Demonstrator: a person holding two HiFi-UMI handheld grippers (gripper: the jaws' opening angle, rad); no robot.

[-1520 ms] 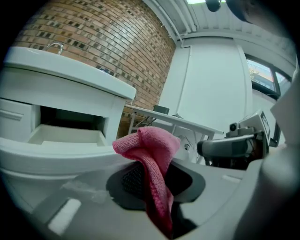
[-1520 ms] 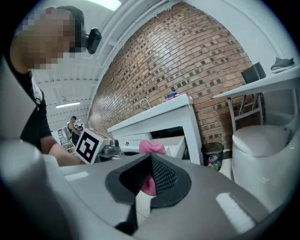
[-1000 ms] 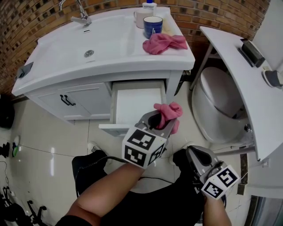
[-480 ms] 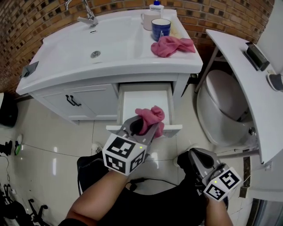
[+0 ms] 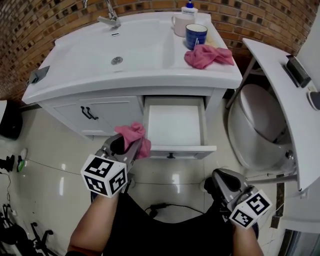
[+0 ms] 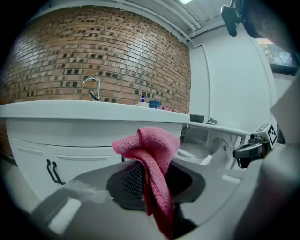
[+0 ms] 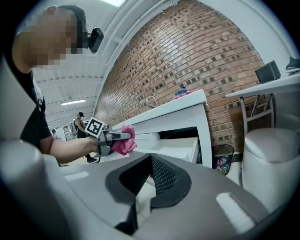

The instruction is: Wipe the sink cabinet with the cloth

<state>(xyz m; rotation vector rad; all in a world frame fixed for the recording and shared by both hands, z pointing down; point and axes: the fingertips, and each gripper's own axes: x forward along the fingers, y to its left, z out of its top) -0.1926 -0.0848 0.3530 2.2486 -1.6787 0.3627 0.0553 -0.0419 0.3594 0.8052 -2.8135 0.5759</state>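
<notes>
Cloth pinched in left gripper hovers just left of the drawer, right gripper empty, jaws together; next, probably pressing onto the cabinet.

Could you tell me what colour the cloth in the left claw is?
Pink; the cloth shows best in the left gripper view.

Two cloths, two mugs, perhaps one bottle
</notes>
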